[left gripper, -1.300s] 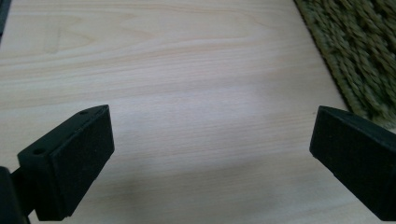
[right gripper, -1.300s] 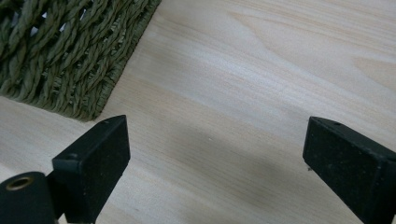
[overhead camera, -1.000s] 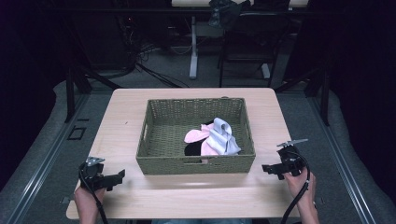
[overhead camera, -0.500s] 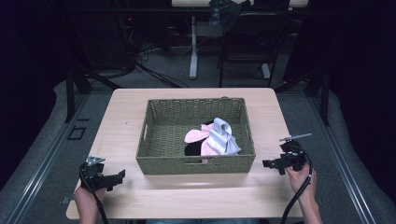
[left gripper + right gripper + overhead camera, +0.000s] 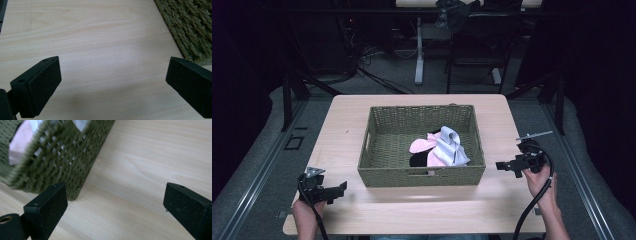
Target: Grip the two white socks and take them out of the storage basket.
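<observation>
Between the two tongs a woven basket (image 5: 422, 172) sits on the table (image 5: 412, 210), holding pink, white and dark cloths (image 5: 439, 148) bunched in the half nearer the right tongs. The left tongs (image 5: 339, 190) gape wide with nothing between the jaws, low over bare table just beside the basket's near corner. The right tongs (image 5: 502, 166) are likewise wide open and empty, pointing at the basket's side wall, near it but apart.

One woven basket (image 5: 422, 176) stands on the one table (image 5: 412, 215), between two grippers: the left gripper (image 5: 337, 190) off its near left corner, the right gripper (image 5: 506, 166) just beside its right wall. Inside lie three visible cloth pieces: one pink (image 5: 422, 145), one pale grey (image 5: 450, 150), one black (image 5: 417, 161).
</observation>
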`<state>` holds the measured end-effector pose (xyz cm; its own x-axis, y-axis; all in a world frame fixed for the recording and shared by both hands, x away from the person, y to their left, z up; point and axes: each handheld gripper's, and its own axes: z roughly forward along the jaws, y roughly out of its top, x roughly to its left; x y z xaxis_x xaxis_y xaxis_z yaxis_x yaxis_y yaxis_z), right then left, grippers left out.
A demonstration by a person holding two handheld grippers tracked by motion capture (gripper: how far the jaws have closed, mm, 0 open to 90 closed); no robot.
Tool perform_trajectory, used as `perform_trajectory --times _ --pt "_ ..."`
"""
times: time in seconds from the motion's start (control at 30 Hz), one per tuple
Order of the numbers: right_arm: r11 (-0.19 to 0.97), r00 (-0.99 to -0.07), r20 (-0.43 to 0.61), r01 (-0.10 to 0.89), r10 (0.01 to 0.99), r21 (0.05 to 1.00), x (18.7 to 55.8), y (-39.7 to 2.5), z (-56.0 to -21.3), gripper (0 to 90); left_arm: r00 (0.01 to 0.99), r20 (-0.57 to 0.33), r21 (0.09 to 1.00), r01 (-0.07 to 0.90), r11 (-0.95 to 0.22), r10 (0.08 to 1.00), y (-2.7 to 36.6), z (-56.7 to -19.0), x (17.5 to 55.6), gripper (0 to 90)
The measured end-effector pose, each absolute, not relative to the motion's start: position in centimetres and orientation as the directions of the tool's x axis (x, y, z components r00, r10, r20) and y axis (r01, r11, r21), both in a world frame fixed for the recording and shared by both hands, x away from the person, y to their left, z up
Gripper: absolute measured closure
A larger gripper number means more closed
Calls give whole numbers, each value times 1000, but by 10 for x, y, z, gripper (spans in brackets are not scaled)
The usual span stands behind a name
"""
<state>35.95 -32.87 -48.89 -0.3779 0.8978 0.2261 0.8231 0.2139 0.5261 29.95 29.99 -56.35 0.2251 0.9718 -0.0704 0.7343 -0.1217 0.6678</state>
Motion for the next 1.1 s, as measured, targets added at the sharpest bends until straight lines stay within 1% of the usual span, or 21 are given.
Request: perform_trajectory --times 0.13,0.37,0.53,0.63,0.8,0.9,1.0,1.03,1.1 --pt "225 -400 221 804 889 551 362 -325 -469 48 228 -66 666 735 -127 971 299 -564 300 1" --pt "263 -473 242 769 847 583 374 -309 -434 8 222 -64 669 733 -124 973 298 -564 299 1" --pt "295 -508 225 747 832 595 385 -293 -412 5 220 -67 673 730 -118 973 299 -563 298 1" --pt "334 -543 210 731 813 595 393 -280 -403 5 226 -72 674 729 -120 971 299 -563 298 1" --pt "360 -567 217 728 794 584 411 -257 -396 1 249 -80 683 719 -129 965 297 -562 298 1" --pt "378 -575 219 733 788 565 422 -243 -400 5 251 -83 681 721 -129 965 298 -563 299 1" --pt "387 -585 232 735 777 557 430 -230 -406 32 251 -81 680 721 -131 964 298 -562 299 1" --pt "409 -596 222 732 771 545 434 -223 -409 41 250 -81 680 722 -130 965 298 -562 299 1" --pt "416 -600 222 732 769 539 437 -216 -413 61 251 -78 679 722 -133 965 297 -562 299 1"
